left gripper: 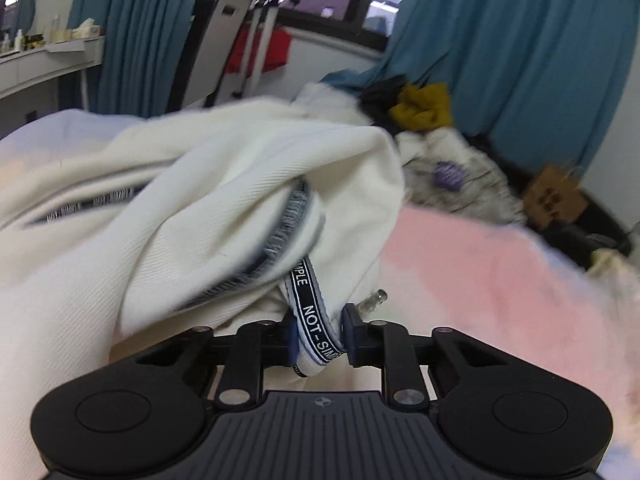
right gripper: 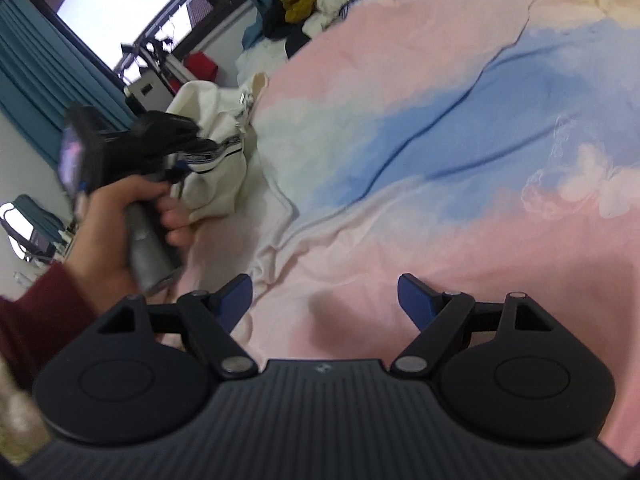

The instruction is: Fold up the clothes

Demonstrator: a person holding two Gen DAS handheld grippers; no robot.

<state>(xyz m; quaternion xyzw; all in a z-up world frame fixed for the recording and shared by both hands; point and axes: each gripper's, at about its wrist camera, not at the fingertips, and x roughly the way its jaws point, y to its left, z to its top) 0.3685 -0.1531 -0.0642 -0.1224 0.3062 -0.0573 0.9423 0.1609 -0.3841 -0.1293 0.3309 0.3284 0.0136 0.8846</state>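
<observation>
**Cream garment hung from my left gripper, well to the left of my free one**

My left gripper (left gripper: 318, 334) was pinched on the lettered waistband tape (left gripper: 310, 312) of a cream garment (left gripper: 192, 216), the blue pads pressed against the band from either side. From that hold the cloth bunched and trailed forward and to the left, its long run lying toward the far edge of the bed, with the waist opening gaping just ahead of the fingers.

My right gripper (right gripper: 324, 304) stood spread wide with nothing between its pads, low over the pink and blue duvet (right gripper: 460, 128). From there the garment (right gripper: 216, 160) lay up and to the left, well apart from the fingers, with my left hand (right gripper: 120, 220) and its tool between me and the cloth. The left was plainly the nearer hand; the right would have had to cross leftward to meet any free edge.

A heap of other clothes (right gripper: 304, 4) sat at the far side of the bed, beside the teal curtain (left gripper: 540, 60).

Whether the garment was being spread out for folding or carried off, I judged the scene could not settle; it showed no tidy fold.
</observation>
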